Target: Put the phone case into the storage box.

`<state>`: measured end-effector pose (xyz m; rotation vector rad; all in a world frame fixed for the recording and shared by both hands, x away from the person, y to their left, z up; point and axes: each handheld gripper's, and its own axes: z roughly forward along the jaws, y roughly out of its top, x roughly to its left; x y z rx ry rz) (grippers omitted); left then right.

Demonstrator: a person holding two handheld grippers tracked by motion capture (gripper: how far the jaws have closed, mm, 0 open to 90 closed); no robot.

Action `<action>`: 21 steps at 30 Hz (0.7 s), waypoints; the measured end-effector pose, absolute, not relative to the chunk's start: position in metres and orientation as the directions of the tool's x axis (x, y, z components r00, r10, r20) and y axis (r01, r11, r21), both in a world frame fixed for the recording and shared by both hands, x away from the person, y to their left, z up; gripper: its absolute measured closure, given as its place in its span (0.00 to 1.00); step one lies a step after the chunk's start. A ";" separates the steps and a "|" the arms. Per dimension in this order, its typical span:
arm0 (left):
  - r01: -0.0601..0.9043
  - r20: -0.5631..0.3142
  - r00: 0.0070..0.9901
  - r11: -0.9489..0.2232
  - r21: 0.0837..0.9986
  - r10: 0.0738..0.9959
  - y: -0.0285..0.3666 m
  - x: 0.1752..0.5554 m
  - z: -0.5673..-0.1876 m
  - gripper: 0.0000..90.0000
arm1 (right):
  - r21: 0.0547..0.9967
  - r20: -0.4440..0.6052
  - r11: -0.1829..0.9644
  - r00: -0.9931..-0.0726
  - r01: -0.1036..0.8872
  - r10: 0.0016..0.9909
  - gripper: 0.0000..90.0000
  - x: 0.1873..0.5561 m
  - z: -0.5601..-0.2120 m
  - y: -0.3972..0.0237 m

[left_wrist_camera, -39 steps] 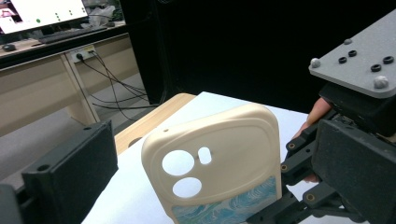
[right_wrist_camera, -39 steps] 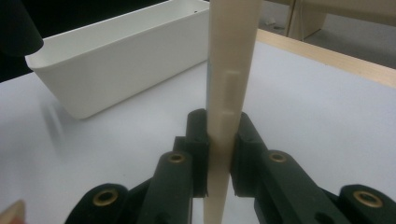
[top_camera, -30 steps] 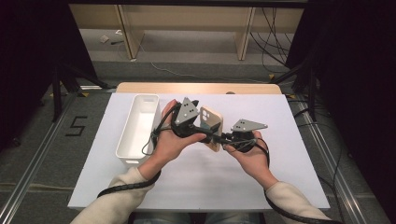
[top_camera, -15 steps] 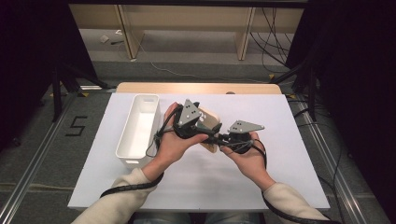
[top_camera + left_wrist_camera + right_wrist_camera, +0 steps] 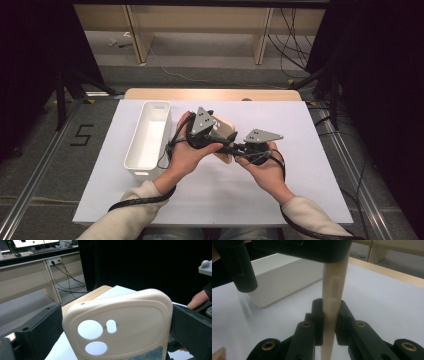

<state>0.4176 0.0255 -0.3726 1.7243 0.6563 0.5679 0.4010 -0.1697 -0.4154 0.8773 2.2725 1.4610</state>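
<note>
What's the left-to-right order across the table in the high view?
White bin → left claw → cream phone case held up between the two → right claw. All sit over the white table.

- A white rectangular bin (image 5: 148,141) stands on the left part of the white table top (image 5: 300,165), its long side running away from the person; it looks empty inside.
- A wooden board edge (image 5: 212,94) shows along the far side of the table top, beyond the bin.
- A floor marking shaped like a "5" (image 5: 81,135) lies left of the bin, off the table.
- Pale wooden furniture legs (image 5: 136,34) stand on the floor far beyond the bin.
- Dark cables (image 5: 295,35) trail over the floor far beyond the bin, to its right.
</note>
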 end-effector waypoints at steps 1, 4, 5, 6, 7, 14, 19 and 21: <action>0.136 0.035 0.726 -0.193 0.972 0.687 0.025 0.417 -0.373 0.04 | 0.896 0.074 0.296 -0.768 0.331 0.636 0.89 0.401 -0.415 -0.170; 0.135 0.035 0.726 -0.192 0.972 0.687 0.024 0.417 -0.373 0.07 | 0.896 0.078 0.293 -0.767 0.334 0.637 0.89 0.401 -0.416 -0.170; 0.136 0.034 0.727 -0.193 0.972 0.686 0.024 0.417 -0.373 0.07 | 0.895 0.077 0.294 -0.766 0.335 0.639 0.89 0.401 -0.416 -0.170; 0.139 0.031 0.727 -0.192 0.971 0.686 0.024 0.417 -0.373 0.08 | 0.895 0.078 0.294 -0.766 0.335 0.638 0.89 0.402 -0.416 -0.170; 0.143 0.027 0.724 -0.189 0.972 0.689 0.025 0.417 -0.373 0.08 | 0.895 0.078 0.293 -0.766 0.336 0.638 0.89 0.402 -0.417 -0.170; 0.143 0.027 0.725 -0.189 0.971 0.688 0.025 0.418 -0.373 0.09 | 0.897 0.075 0.293 -0.768 0.330 0.636 0.88 0.402 -0.418 -0.170; 0.140 0.030 0.727 -0.190 0.972 0.686 0.026 0.417 -0.371 0.10 | 0.900 0.069 0.293 -0.771 0.322 0.633 0.86 0.402 -0.417 -0.169; 0.138 0.031 0.723 -0.189 0.972 0.690 0.026 0.417 -0.371 0.10 | 0.901 0.066 0.295 -0.773 0.318 0.631 0.81 0.402 -0.418 -0.169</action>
